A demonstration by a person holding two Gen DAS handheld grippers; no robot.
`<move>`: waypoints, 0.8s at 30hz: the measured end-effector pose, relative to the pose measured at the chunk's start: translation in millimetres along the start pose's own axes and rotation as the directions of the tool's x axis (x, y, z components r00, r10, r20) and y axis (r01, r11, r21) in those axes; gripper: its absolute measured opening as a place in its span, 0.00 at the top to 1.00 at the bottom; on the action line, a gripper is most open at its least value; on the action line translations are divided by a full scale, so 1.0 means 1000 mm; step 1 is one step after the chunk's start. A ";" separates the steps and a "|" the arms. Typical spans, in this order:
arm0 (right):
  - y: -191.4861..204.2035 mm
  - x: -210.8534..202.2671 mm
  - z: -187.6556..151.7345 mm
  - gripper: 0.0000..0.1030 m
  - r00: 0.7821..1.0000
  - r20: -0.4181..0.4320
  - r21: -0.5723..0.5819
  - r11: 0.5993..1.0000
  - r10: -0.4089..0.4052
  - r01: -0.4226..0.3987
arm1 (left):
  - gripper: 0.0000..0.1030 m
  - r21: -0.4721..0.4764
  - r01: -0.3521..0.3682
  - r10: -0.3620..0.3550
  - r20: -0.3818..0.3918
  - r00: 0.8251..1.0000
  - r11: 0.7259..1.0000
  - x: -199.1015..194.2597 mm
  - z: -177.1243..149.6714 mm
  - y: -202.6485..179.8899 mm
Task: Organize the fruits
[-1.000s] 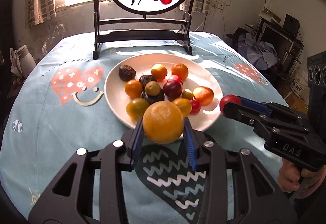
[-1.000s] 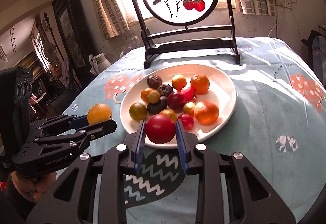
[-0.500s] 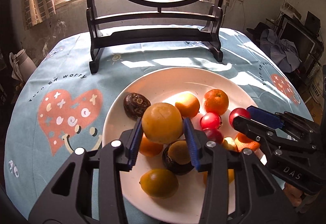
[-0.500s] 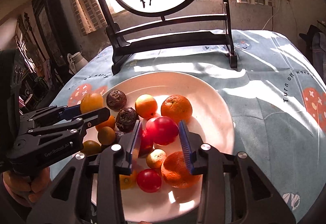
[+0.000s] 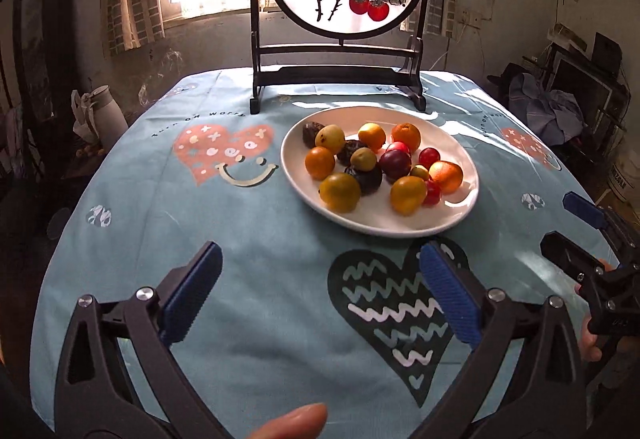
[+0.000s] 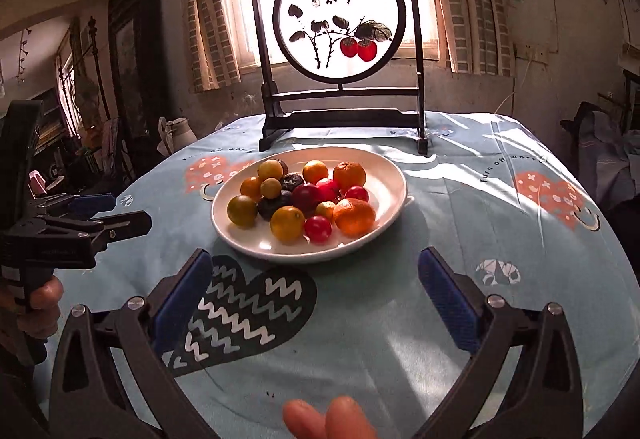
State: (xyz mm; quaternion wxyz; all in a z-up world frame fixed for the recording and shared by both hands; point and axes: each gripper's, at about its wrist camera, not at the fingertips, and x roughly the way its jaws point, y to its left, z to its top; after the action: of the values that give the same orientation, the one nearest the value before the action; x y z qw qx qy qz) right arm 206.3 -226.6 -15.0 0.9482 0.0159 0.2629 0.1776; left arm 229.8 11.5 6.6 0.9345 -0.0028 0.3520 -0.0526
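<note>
A white plate (image 5: 400,232) (image 6: 280,252) on the blue tablecloth holds a heap of several fruits: oranges (image 5: 445,176), yellow ones (image 5: 340,192), red ones (image 5: 429,157) and dark ones (image 5: 367,179). A yellow-orange fruit (image 5: 330,138) rests at the plate's back left beside a dark one. My left gripper (image 5: 320,253) (image 6: 130,210) hangs short of the plate, jaws opening wide, nothing between them. My right gripper (image 6: 315,256) (image 5: 560,219) is likewise back from the plate, jaws opening, with nothing between them.
A dark wooden stand with a round persimmon painting (image 5: 340,75) (image 6: 340,119) stands behind the plate. A white jug (image 5: 100,115) sits beyond the table's left edge. Furniture and clutter crowd the right side. A person's fingertips (image 6: 328,419) show at the bottom.
Both grippers carried their fruit over the plate, let go and drew back toward the near edge. The orange fruit and the red fruit now lie among the others.
</note>
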 end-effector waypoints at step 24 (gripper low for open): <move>0.012 -0.001 -0.034 0.01 0.996 -0.079 -0.080 0.996 -0.048 0.042 | 0.02 0.059 -0.039 0.039 -0.004 0.999 0.997 0.007 -0.041 -0.013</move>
State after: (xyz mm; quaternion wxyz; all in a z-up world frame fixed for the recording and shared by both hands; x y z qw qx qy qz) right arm 184.5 -218.0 -42.1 0.9405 -0.0345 0.2941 0.1668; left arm 206.4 -0.9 -28.1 0.9340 0.0319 0.3529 -0.0446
